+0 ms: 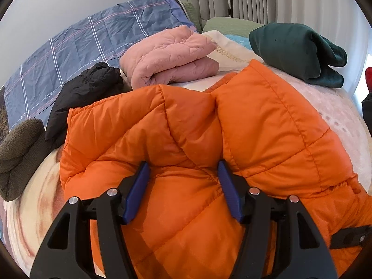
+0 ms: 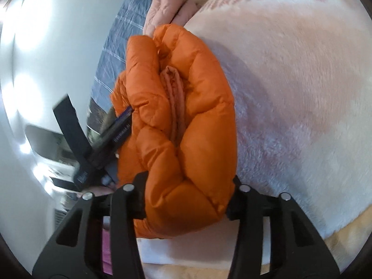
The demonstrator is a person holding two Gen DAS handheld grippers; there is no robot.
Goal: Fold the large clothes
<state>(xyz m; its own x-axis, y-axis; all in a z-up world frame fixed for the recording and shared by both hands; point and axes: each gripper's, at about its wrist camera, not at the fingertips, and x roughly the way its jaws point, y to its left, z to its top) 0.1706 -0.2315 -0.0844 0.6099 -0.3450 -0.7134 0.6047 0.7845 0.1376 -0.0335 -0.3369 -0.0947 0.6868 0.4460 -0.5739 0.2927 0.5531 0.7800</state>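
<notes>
Lying bunched on the pale fleece blanket (image 1: 325, 107), the orange puffer jacket (image 1: 186, 121) fills the space ahead of both grippers. The left gripper (image 1: 183, 186) presses its 2 blue pads (image 1: 137, 190) into a puffy fold, gripping the padding between them. The right gripper (image 2: 186, 186) has a thick roll of the same jacket wedged between its jaws, though its pads are hidden, so I cannot tell whether they clamp it. Beyond the left jaws sit a folded pink jacket (image 1: 169, 58), a black garment (image 1: 86, 93) and a dark green one (image 1: 300, 51).
</notes>
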